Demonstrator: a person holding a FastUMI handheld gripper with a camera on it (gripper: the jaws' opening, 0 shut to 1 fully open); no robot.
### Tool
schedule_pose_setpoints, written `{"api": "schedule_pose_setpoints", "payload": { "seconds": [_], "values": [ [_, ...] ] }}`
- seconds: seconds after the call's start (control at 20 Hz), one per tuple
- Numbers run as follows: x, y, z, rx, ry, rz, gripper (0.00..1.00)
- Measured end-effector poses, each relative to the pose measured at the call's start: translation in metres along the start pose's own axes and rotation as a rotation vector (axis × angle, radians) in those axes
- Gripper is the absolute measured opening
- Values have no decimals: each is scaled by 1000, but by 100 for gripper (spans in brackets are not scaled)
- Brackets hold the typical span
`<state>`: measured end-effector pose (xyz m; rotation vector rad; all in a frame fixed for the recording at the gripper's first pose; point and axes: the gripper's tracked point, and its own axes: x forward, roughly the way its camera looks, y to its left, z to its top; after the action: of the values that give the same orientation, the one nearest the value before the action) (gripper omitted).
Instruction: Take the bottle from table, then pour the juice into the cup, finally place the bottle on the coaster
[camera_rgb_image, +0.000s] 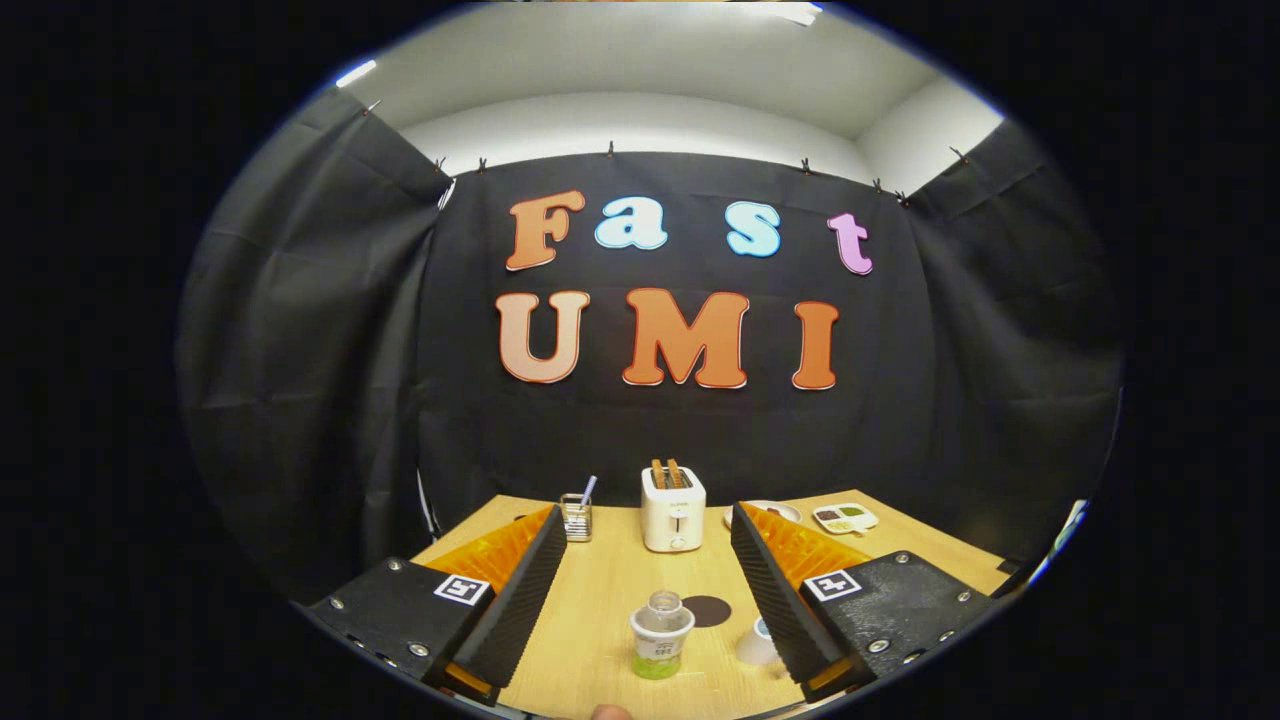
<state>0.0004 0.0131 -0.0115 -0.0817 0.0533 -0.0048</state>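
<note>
A wooden table (610, 600) carries everything. Between the spread fingers, nearest, stands an uncapped bottle (660, 635) with green juice at its bottom. Just past it lies a dark round coaster (707, 610). A white cup (757, 642) sits against the right finger's inner face. Beyond the fingers stand a toaster (673, 508), a holder (576, 518), a plate (765, 512) and a tray (845, 518).

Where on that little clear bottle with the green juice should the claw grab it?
Probably around the middle of the small clear plastic bottle, coming in level from the near side. It stands upright and uncapped on the wooden table, between the fingers of the open claw, so a side grip on its round body should keep the green juice from spilling.
</note>
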Motion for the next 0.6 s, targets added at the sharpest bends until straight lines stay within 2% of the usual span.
{"api": "schedule_pose_setpoints", "payload": {
  "seconds": [0.2, 0.35, 0.6],
  "values": [
    [2, 16, 0, 127, -25, 63, 98],
    [3, -7, -9, 78, -8, 3, 98],
    [6, -6, -16, 53, 11, -6, 98]
  ]
}}
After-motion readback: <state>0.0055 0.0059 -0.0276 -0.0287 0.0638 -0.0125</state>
